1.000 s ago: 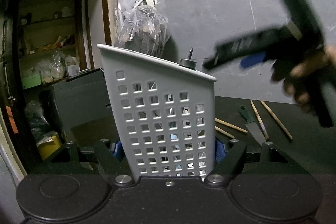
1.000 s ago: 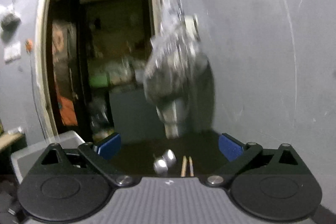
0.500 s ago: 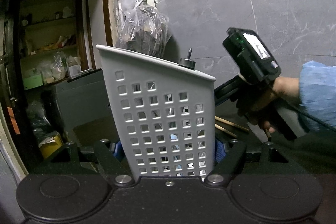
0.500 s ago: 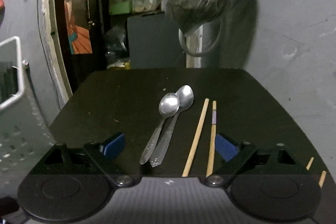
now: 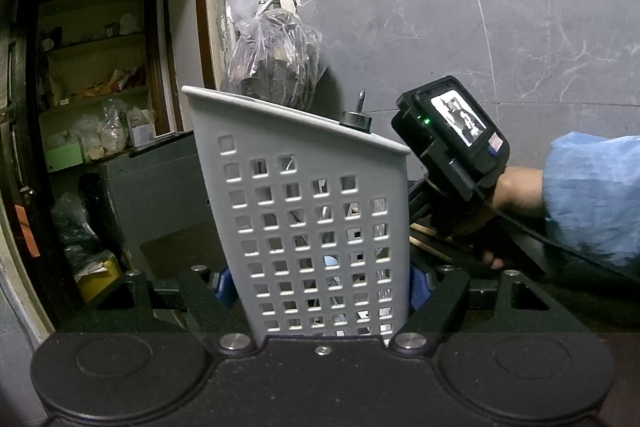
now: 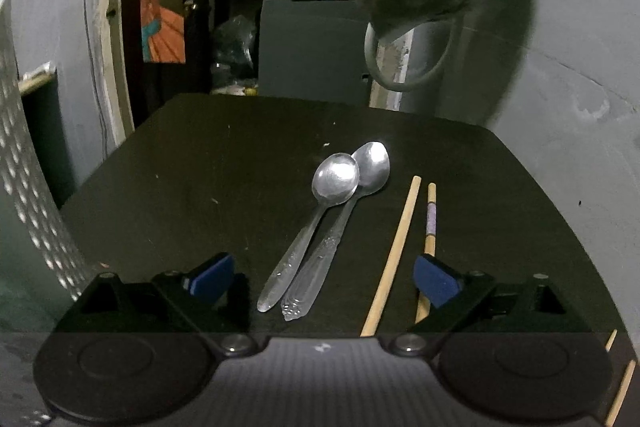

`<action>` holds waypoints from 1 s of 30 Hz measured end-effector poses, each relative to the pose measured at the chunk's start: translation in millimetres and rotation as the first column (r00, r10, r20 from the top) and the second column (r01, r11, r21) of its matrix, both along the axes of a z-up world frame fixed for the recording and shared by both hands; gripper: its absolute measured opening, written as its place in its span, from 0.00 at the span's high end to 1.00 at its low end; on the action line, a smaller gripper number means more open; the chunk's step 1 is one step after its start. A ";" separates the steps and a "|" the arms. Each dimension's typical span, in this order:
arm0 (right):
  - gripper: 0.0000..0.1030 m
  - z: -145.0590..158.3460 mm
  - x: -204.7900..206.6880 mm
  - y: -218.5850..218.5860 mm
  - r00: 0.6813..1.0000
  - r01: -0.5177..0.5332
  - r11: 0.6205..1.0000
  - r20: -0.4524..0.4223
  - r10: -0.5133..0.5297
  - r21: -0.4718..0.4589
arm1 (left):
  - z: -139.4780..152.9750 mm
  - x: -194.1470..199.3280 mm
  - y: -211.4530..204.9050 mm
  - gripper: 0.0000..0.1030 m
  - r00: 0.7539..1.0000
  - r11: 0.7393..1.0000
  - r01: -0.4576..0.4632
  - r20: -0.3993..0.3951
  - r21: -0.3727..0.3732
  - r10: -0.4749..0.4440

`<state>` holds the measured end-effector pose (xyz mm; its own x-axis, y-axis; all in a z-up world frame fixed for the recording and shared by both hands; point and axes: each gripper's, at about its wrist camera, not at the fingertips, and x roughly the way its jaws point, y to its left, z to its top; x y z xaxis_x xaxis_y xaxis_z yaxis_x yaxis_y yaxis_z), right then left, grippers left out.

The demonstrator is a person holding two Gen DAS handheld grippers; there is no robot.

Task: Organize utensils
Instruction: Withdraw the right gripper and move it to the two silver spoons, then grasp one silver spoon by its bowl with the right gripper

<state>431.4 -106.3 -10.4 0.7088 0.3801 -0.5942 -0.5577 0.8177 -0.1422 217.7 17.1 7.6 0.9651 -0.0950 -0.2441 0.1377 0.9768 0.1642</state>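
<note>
Where the white basket [image 5: 316, 227] blocks the view, its insides are hard to see; the left gripper [image 5: 320, 283] jaws squeeze it. The right gripper [image 6: 324, 279] jaws stand open, empty, over two spoons [image 6: 320, 223] on the counter [image 6: 200, 167].

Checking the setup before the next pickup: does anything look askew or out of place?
The white perforated caddy leans, clamped in the left gripper. Two spoons overlap at their bowls, and the chopsticks lie loose on the dark table. Nothing looks spilled or damaged.
</note>
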 end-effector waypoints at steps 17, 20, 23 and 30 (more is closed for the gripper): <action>0.81 4.3 8.5 -4.2 0.995 0.062 0.993 -0.085 -0.053 0.101 | -0.4 -0.2 0.0 0.24 1.000 1.000 -0.001 0.000 0.001 0.001; 0.83 6.6 3.7 -7.0 0.991 0.088 0.992 -0.106 -0.078 0.089 | -0.4 -0.2 0.0 0.24 1.000 1.000 0.000 -0.001 0.001 0.000; 0.85 8.1 -8.0 -13.1 0.987 0.104 0.991 -0.132 -0.092 0.087 | -0.6 -1.2 0.9 0.24 1.000 1.000 0.000 0.000 0.000 0.000; 0.86 8.7 -75.8 -39.5 0.983 0.097 0.993 -0.165 -0.084 0.071 | -1.1 -1.3 2.4 0.24 1.000 1.000 0.002 0.000 -0.002 -0.002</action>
